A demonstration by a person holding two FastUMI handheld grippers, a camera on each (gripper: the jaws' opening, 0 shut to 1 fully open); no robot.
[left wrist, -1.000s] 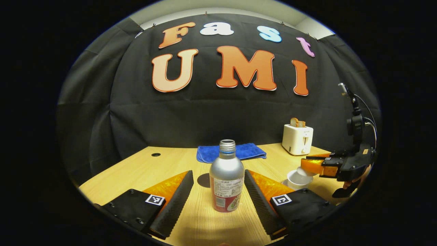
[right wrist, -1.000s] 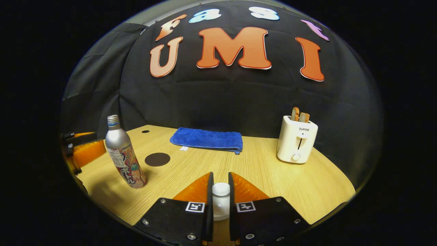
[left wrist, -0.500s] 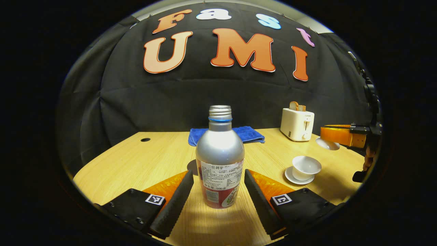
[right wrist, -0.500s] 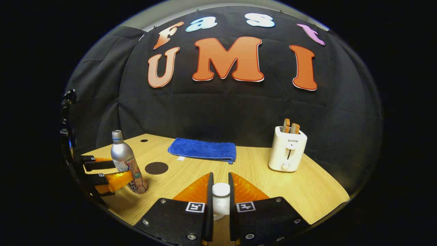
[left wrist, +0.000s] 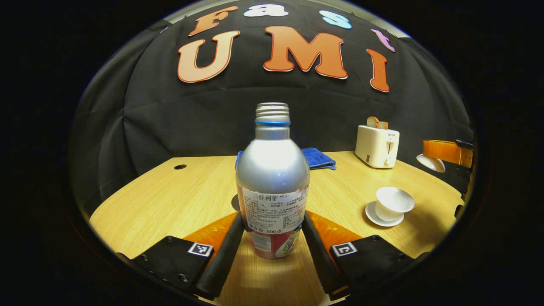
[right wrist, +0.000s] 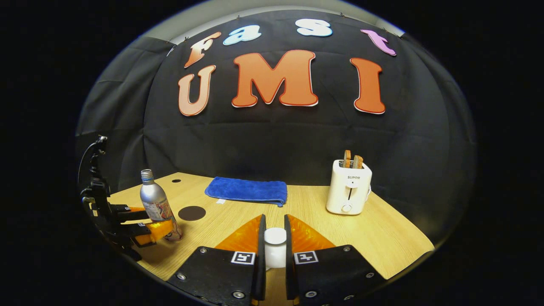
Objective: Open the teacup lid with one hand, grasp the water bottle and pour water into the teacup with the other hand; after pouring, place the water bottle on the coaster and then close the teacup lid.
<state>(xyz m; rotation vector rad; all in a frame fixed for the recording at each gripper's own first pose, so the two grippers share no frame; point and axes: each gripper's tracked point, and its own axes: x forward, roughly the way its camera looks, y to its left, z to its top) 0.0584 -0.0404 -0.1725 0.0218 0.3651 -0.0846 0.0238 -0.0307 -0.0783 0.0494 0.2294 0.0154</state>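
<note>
spanning wooden table (right wrist: 382, 238), black-draped booth

1. The left gripper (left wrist: 272, 238) points level toward 12 o'clock, its fingers (left wrist: 221, 255) closed against both sides of the water bottle (left wrist: 272, 178).
2. The right gripper (right wrist: 275, 248), at 3 o'clock from the left, clamps the teacup lid (right wrist: 275, 250) aloft.

A black cloth wall (right wrist: 276, 140) hangs in creases behind a light wooden table (right wrist: 382, 238), with a strip of pale wall (right wrist: 255, 10) above it. The tabletop has 1 small round hole (left wrist: 179, 166) near its far left edge. Warm light falls on the wood.
</note>
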